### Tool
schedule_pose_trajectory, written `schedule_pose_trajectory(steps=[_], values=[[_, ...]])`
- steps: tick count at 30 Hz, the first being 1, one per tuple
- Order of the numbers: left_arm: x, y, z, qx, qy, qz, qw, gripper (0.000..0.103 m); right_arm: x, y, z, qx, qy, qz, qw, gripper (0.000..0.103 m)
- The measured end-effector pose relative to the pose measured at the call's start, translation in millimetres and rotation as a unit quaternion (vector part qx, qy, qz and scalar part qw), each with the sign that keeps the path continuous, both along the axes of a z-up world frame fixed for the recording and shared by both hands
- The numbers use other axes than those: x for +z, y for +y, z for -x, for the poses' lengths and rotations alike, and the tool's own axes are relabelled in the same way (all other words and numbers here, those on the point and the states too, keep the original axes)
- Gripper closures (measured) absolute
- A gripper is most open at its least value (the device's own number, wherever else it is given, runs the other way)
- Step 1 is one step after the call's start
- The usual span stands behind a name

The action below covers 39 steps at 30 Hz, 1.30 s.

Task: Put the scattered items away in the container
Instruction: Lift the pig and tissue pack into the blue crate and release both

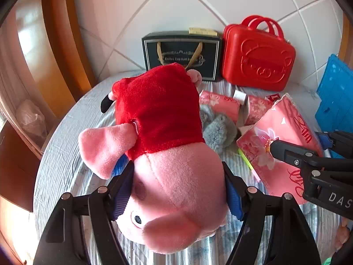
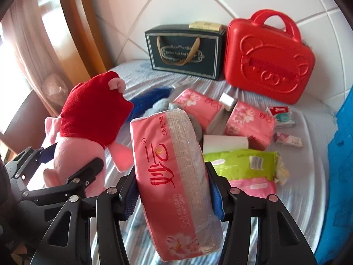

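**Both claws loaded above the bed**

My left claw (image 1: 179, 190) grips the pink pig plush (image 1: 172, 176) by its head. My right claw (image 2: 174, 196) clamps a pink tissue pack (image 2: 172, 176). Both items are lifted off the bed (image 2: 308, 176), the blue container (image 1: 337, 101) at my right.

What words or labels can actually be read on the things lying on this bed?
"Soft clean paper", beside large red Chinese characters: on the pink tissue pack in the right gripper.
"Coffee Cup And S...", partly hidden by the handle: on the dark gift bag.
"DAS", cut off at the picture's edge: on the right gripper's black body, seen from the left wrist view.
Too small or blurred: the green wipes pack and the small boxes.
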State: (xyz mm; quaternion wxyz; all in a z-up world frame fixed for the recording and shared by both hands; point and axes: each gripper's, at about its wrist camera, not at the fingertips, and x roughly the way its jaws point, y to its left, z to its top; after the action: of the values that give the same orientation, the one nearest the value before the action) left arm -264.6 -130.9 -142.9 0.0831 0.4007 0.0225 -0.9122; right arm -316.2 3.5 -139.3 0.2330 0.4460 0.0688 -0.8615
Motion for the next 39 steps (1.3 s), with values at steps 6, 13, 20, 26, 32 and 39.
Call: schedule_pose_trajectory(steps=[6,13,20,26,32,39], values=[[53,26,-40,0.004,0.058,0.012,0.9982,0.031,63,28,-42,-0.007,0.078,0.026,0.997,0.050],[97,65,-75,0.001,0.109,0.017,0.9939,0.031,115,69,-78,-0.015,0.145,0.044,0.988,0.050],[123,101,-105,-0.059,0.149,0.008,0.9870,0.031,151,108,-123,-0.067,0.202,0.043,0.976,0.050],[143,142,-117,-0.131,0.177,-0.007,0.9754,0.031,178,148,-162,-0.137,0.237,0.025,0.961,0.050],[170,210,-118,-0.202,0.205,-0.023,0.9573,0.031,208,218,-208,-0.206,0.273,0.011,0.939,0.049],[206,323,-117,-0.261,0.247,-0.038,0.9325,0.031,232,329,-238,-0.284,0.310,0.000,0.907,0.049]])
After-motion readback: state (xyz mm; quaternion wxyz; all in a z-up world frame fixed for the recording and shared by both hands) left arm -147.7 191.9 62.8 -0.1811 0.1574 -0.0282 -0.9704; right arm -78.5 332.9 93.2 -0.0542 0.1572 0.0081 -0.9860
